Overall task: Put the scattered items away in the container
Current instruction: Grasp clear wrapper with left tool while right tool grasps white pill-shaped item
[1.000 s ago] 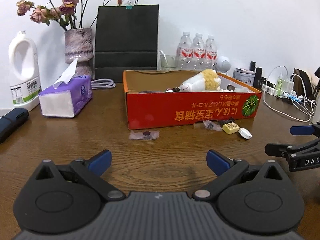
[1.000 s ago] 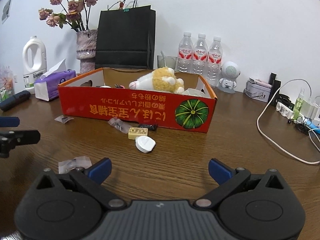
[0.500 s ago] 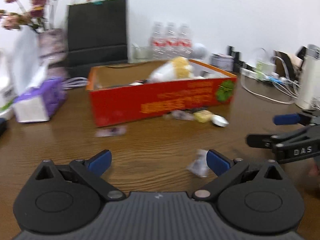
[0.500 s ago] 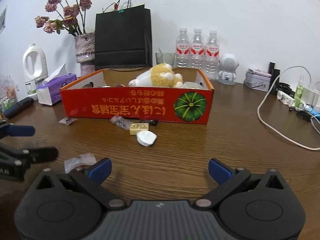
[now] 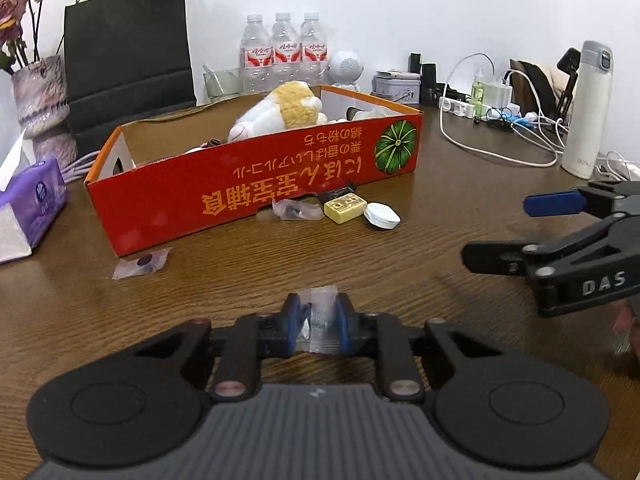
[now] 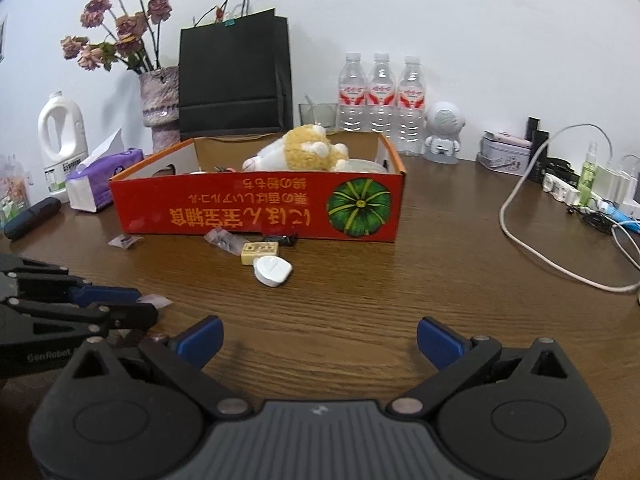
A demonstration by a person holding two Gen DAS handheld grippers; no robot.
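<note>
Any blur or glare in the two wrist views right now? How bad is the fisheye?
Left wrist: sharp, no motion blur; soft sheen on the table, dark vignette at the corners. Right wrist: also sharp; fisheye bends the table edge and tilts the black bag; the box print is readable, no blown highlights.

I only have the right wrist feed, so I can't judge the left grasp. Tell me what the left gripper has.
Observer: The left gripper is shut on a clear plastic packet, which is pinched between its jaws.
Operator: Report anything off to my right that my view misses.
Observer: A white thermos stands upright beyond the right gripper, whose jaws are open and empty.
</note>
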